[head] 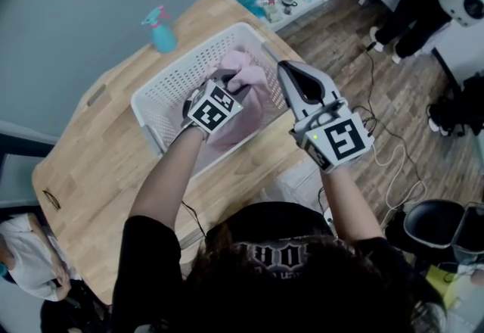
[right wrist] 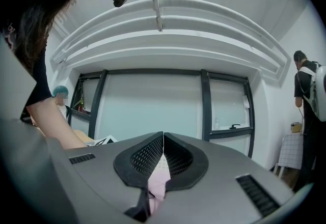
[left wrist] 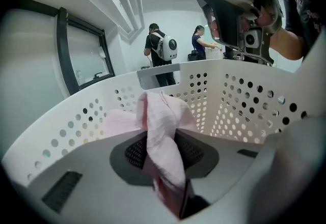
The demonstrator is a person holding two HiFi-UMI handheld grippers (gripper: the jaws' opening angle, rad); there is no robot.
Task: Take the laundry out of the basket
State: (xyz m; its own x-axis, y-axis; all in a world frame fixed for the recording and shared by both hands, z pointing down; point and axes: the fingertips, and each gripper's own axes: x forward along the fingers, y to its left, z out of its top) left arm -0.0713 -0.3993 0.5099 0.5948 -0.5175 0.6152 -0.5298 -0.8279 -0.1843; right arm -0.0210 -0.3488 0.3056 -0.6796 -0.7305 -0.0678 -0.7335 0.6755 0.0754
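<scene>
A white perforated laundry basket [head: 151,101] stands on the wooden table [head: 98,165] with pink laundry [head: 246,85] inside. My left gripper [head: 227,85] is down in the basket, shut on a bunched fold of the pink cloth [left wrist: 163,136], which sticks up between its pads in front of the basket wall [left wrist: 239,101]. My right gripper [head: 291,74] is over the basket's near right rim, tilted upward. It is shut on a thin strip of pink cloth [right wrist: 159,182] that shows between its pads. From the left gripper view the right gripper [left wrist: 237,11] looms above the rim.
A blue spray bottle [head: 160,29] stands on the table behind the basket. The table's right edge runs close to the basket, with wood floor and cables beyond. A black bin [head: 431,222] sits low right. People stand at the far right.
</scene>
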